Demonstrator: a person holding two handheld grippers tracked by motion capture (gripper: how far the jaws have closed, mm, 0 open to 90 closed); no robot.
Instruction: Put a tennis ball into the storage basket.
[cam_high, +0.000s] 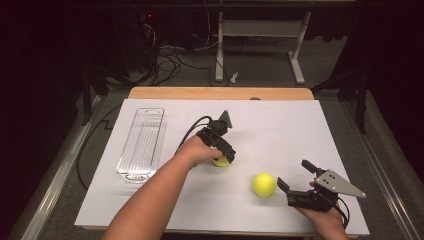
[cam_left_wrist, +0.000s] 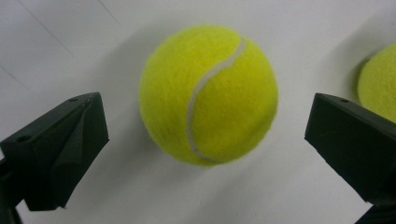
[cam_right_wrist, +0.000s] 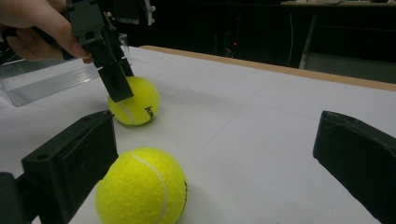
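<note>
High view shows us 2 tennis balls on the white table sheet (cam_high: 280, 125), and our work is plainly to pick them up, probably for the clear tray (cam_high: 142, 144) lying at about 9 o'clock from the middle of the sheet.

The left gripper (cam_high: 223, 156) hangs straight over the farther ball (cam_high: 220, 161), which sits near the centre of the sheet and is mostly hidden under the tool. In the left gripper view that ball (cam_left_wrist: 208, 94) lies dead between our 2 jaws, which stand wide apart with clear sheet showing on both sides, so nothing is gripped yet. The relation that matters is simple: the ball is directly ahead along the tool's axis, and we judge that a short push down and then a squeeze would take it. A ball has no long axis, so the wrist angle hardly matters.

The nearer ball (cam_high: 264, 184) lies at roughly 5 o'clock from the first, well apart from it. The right gripper (cam_high: 297, 179) rests low on the sheet at 3 o'clock of this ball, jaws spread. In the right gripper view the ball (cam_right_wrist: 141, 187) sits against the left-hand jaw, off centre, so we judge this hand must shift toward 9 o'clock before closing.
</note>
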